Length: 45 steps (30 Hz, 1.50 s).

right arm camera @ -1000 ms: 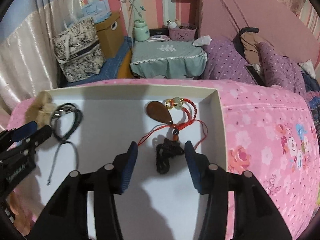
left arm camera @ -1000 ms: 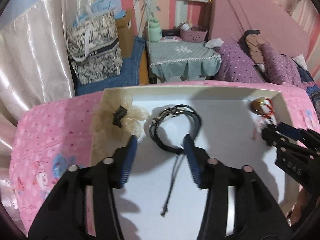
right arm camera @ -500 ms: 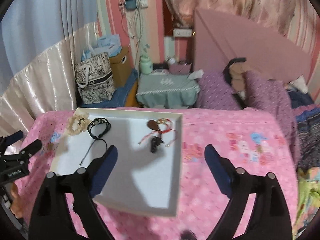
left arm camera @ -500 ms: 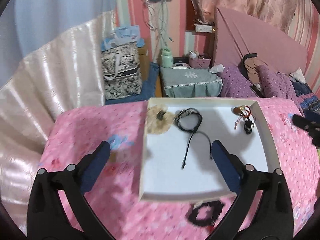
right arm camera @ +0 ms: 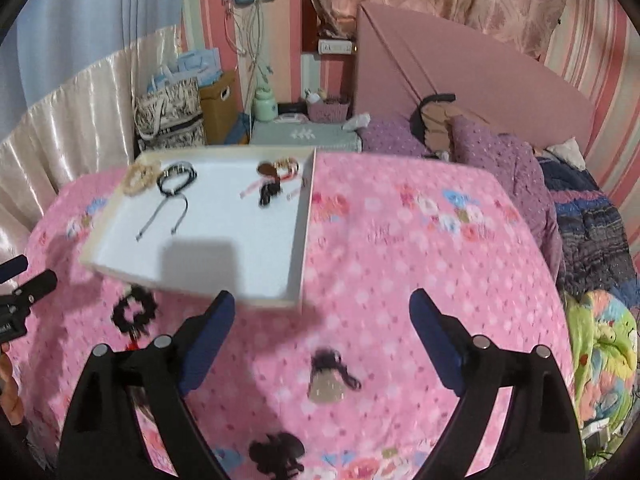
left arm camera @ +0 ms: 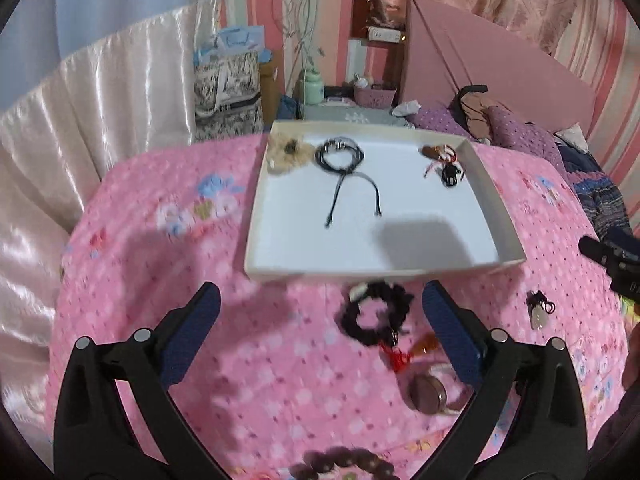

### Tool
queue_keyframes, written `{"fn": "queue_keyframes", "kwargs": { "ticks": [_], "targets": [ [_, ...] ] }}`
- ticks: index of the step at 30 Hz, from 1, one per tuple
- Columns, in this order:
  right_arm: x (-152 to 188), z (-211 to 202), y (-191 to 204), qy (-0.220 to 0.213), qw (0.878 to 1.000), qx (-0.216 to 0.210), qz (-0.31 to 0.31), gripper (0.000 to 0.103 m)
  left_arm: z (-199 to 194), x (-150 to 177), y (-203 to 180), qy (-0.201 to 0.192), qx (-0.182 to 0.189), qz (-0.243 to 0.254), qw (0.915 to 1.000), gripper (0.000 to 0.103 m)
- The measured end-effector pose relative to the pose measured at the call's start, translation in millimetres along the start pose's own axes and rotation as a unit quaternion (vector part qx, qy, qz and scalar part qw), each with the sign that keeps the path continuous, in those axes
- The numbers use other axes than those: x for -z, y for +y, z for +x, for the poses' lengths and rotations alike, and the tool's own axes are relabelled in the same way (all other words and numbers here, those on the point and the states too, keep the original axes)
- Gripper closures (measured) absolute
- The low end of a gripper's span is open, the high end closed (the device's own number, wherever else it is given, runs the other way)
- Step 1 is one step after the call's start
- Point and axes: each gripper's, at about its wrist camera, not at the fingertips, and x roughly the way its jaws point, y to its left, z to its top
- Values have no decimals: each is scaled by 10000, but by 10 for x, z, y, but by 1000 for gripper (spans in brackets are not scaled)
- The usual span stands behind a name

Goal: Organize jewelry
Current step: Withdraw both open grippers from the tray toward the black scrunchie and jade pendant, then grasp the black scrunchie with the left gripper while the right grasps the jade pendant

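A white tray [left arm camera: 492, 196] [right arm camera: 304, 224] lies on the pink bedspread. It holds a cream scrunchie [left arm camera: 286, 152], a black cord bracelet [left arm camera: 340, 156] and a red-cord pendant [left arm camera: 442, 160]. My left gripper [left arm camera: 320, 320] is open and empty above the bedspread, near a black scrunchie [left arm camera: 376, 316] and a red-knot amber charm [left arm camera: 412, 350]. My right gripper [right arm camera: 322, 322] is open and empty above a grey pendant on a dark cord [right arm camera: 328, 380].
A round brown stone [left arm camera: 426, 394], a dark bead bracelet [left arm camera: 340, 462] and a small pendant [left arm camera: 538, 312] lie on the bedspread. A dark hair piece [right arm camera: 278, 456] lies near the front edge. Purple pillows [right arm camera: 492, 152] and a headboard stand behind.
Both grippers have pulled back and up from the tray and opened wide. The loose jewelry on the bedspread in front of the tray has come into view.
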Motion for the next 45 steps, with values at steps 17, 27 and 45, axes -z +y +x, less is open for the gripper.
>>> {"fn": "queue_keyframes", "kwargs": {
  "ticks": [17,27,45],
  "targets": [
    [465,589,6,428,9990,51,98,14,656,312,-47,560,150,-102,9983,3],
    [531,729,-13,618,9980,47,142,14,848,333,-123,632,37,85,9980,3],
    [553,843,-90,771,9967,79,241,14,1053,341,-59,775,8,-69,9970,3]
  ]
}}
